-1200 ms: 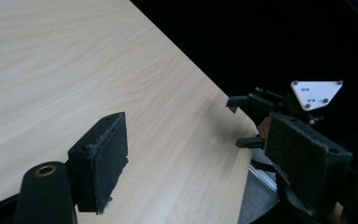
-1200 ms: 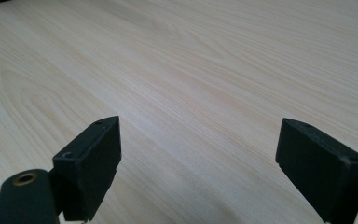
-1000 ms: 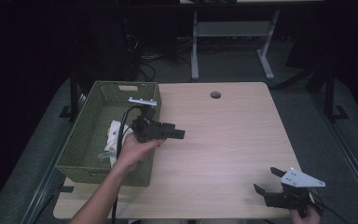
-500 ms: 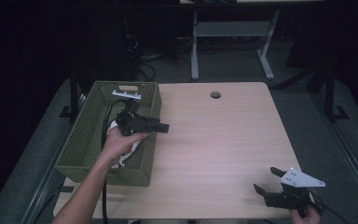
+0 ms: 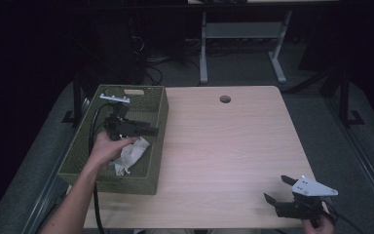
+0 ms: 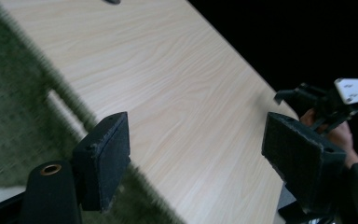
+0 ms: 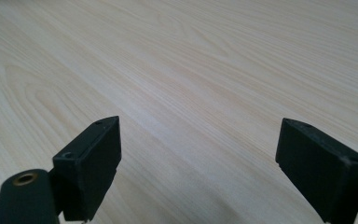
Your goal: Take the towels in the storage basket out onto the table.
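Item: crumpled white cloth (image 5: 132, 153) in green woven basket (image 5: 158, 117), not yet picked up.

Left hand-held gripper (image 5: 148, 130) hangs over the basket with jaws spread wide and empty; the cloth lies just beneath and behind its tips, ungrasped. Right hand-held gripper (image 5: 276, 189) rests at the pale wooden desk (image 5: 224, 141) near edge, jaws apart, empty. By my judgement, grasping and lifting out both remain.

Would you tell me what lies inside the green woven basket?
In the green woven basket lies a crumpled white cloth; the left gripper and hand cover part of its floor.
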{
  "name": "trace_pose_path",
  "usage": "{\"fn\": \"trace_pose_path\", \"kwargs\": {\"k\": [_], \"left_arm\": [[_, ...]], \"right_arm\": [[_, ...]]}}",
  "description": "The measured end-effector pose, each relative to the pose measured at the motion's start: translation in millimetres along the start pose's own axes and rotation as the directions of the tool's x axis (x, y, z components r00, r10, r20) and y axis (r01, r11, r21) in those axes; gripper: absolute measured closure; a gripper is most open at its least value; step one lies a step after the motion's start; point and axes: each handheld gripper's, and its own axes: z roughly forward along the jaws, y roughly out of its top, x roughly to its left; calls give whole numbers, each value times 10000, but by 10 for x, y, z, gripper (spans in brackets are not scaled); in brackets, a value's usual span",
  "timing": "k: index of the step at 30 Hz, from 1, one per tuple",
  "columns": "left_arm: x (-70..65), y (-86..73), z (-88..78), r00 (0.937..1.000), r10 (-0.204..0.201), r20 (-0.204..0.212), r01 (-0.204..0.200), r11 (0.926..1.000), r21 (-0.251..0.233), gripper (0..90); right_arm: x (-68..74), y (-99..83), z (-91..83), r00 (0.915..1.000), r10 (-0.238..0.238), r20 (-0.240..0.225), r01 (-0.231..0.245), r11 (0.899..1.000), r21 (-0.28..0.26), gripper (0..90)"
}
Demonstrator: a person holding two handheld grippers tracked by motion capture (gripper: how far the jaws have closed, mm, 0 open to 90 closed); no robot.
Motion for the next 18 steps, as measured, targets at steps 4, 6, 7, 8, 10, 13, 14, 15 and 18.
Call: {"fn": "trace_pose_path", "kwargs": {"k": [4,6,7,8,10,13,14,15,18], "left_arm": [[48,-29,-56,9985,63,-535,-52,9998,205,233],[81,-44,-83,9974,-14,-726,31,9997,235,234],[97,-51,-100,9969,-29,-785,49,9997,250,235],[110,-56,-112,9963,-14,-856,37,9996,275,237],[135,-64,-130,9947,-9,-1027,42,9995,312,236],[228,-89,-185,9900,-271,-1388,319,9989,330,236],[228,-89,-185,9900,-271,-1388,319,9989,330,236],[277,-111,-203,9864,-367,-1601,429,9984,357,236],[331,-151,-206,9791,-430,-1987,531,9975,457,220]], "right_arm": [[8,1,3,10000,-20,1,20,10000,30,138],[9,0,4,10000,-23,-11,23,10000,51,138],[9,0,2,10000,-38,-23,38,10000,38,138],[10,2,0,10000,-44,-22,44,10000,29,138],[12,3,-3,10000,-31,-10,31,10000,39,138],[13,7,-2,10000,3,-8,-3,10000,32,138],[13,7,-2,10000,3,-8,-3,10000,32,138],[9,7,1,10000,-62,-3,63,10000,35,138],[10,10,4,9999,-96,-46,96,9999,40,139]]}}
